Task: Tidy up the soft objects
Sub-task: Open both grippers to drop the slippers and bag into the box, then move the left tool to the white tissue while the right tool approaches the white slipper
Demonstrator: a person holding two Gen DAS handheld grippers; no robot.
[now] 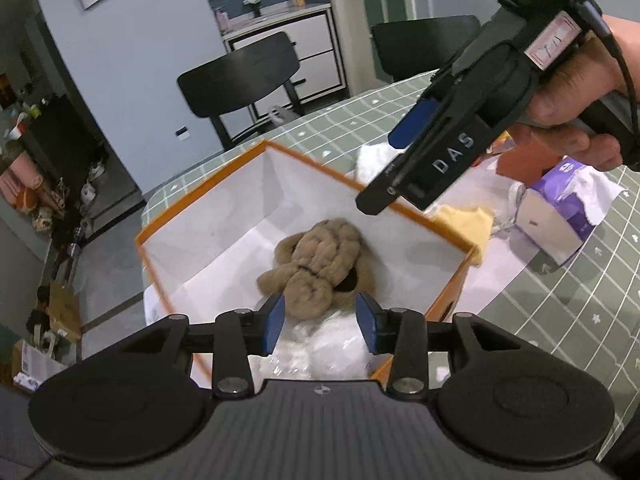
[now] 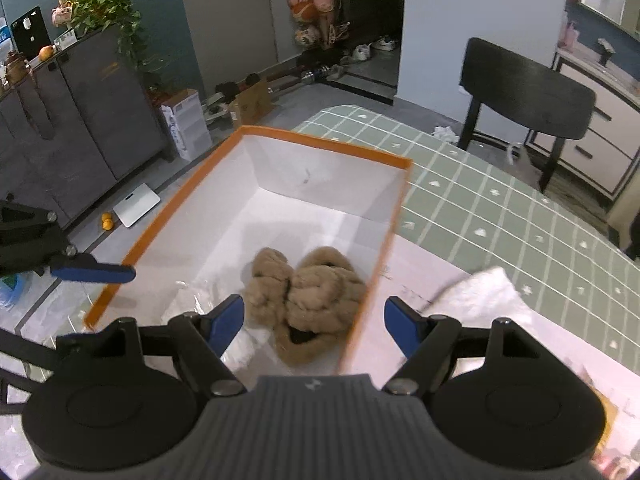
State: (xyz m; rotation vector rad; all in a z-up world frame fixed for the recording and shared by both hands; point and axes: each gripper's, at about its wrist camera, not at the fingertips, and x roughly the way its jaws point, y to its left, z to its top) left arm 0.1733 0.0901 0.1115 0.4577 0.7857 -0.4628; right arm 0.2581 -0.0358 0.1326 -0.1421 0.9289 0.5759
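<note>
The tan fuzzy slippers [image 1: 316, 264] lie inside the orange box [image 1: 200, 200], dropped there for tidy storage; my 2 tongs, left gripper [image 1: 320, 320] and right gripper [image 2: 314, 320], hang released above them.

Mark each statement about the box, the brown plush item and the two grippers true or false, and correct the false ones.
1. The brown plush item lies inside the orange-edged box. True.
2. The right gripper is clamped on the plush. False: its jaws are open and hold nothing.
3. The box is white inside. True.
4. The left gripper holds the tissue pack. False: the pack lies on the table outside the box; the gripper is open and empty.
5. The box stands on the floor. False: it stands on the green checked table.
</note>
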